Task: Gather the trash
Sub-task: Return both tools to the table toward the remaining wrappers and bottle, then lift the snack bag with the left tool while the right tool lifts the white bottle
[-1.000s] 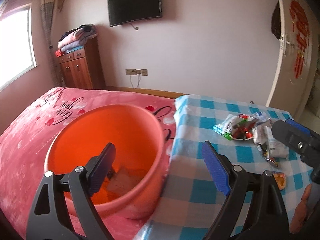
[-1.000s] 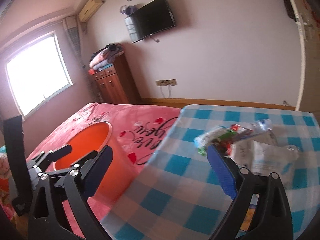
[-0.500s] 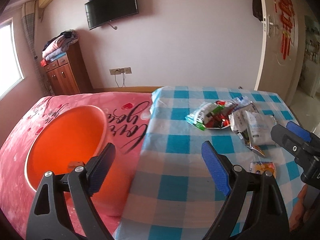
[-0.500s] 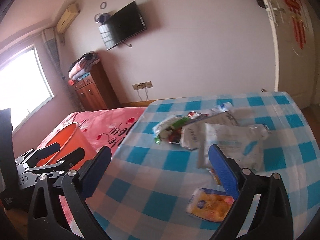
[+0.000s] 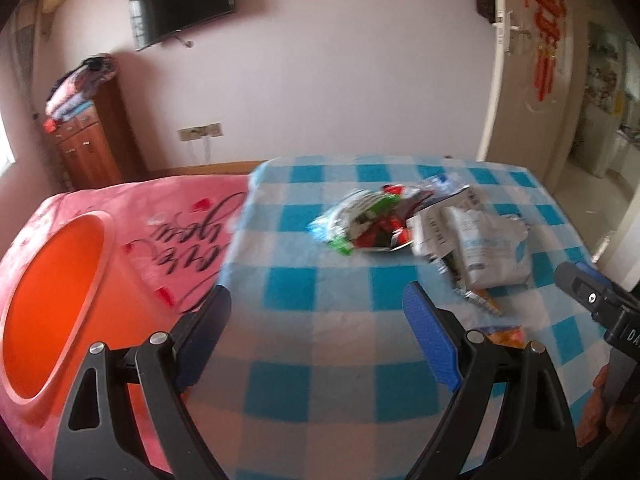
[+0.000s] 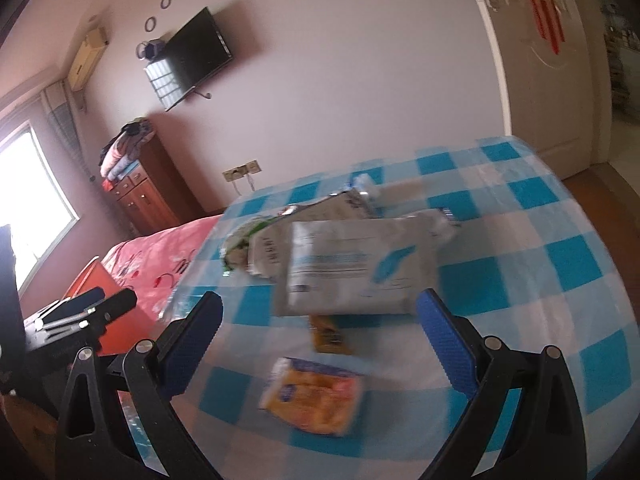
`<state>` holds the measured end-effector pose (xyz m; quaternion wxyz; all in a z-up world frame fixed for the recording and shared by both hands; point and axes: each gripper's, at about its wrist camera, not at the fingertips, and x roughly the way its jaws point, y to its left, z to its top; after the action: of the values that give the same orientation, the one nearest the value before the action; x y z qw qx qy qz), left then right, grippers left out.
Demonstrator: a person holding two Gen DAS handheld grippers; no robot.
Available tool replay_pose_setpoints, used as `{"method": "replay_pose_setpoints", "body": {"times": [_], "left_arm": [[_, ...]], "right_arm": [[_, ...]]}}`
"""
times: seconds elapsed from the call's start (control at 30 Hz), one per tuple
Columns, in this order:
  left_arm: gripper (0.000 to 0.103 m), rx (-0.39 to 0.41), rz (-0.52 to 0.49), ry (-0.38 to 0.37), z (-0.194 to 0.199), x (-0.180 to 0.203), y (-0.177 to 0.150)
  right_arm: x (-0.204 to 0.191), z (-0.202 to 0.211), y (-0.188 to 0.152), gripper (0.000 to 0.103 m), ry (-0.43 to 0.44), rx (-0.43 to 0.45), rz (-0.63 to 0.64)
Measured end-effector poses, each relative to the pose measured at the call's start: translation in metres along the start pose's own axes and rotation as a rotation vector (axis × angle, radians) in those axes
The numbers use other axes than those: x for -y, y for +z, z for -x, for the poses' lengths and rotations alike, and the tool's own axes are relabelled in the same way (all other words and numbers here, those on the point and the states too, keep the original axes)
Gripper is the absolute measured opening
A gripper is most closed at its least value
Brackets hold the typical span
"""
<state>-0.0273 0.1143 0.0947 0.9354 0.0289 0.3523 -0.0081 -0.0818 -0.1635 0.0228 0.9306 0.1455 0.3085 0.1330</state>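
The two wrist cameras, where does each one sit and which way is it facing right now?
Left wrist: on the open left gripper, facing the checked table and orange bucket; the right gripper shows at the right edge.
Right wrist: on the open right gripper, facing the white packet and orange wrapper; the left gripper shows at the left edge.
Shared: table, trash pile, bucket, TV.

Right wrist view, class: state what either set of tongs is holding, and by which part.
Nothing is held. The right tongs stand open above the orange snack packet; the left tongs stand open over the checked cloth.
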Motion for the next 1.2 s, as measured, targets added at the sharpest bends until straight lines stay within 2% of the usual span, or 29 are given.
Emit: {"method": "replay_pose_setpoints", "body": {"times": [0.07,0.2,0.47,0.67,1.0,1.2], "left_arm": [[0.088,0.002,-0.023,-0.05,-0.013,0.006,0.008],[0.088,0.01,-0.083,-0.085,-0.04,0.014,0.026],[0.088,-0.035,-0.113,-0.168,-0.113,0.012,0.053],[0.087,-0.055,-0.107,-0.237,-0.143,0.011,0.064],[0.077,-0.096,-0.052,-0.306,-0.18,0.002,0.073],[0.064,-0.113,-0.037,-0.342,-0.192,0.004,0.069]], "right_arm": [[0.011,0.001,0.002,0.097,-0.007,0.0,-0.008],[0.031,0.002,0.007,0.097,-0.01,-0.016,-0.024],[0.059,-0.007,0.019,0.097,-0.006,-0.076,-0.031],[0.073,-0.025,0.041,0.097,0.03,-0.122,-0.043],[0.061,-0.082,0.086,0.097,0.095,-0.177,-0.004],[0.053,-0.128,0.13,0.097,0.11,-0.224,0.029]]}}
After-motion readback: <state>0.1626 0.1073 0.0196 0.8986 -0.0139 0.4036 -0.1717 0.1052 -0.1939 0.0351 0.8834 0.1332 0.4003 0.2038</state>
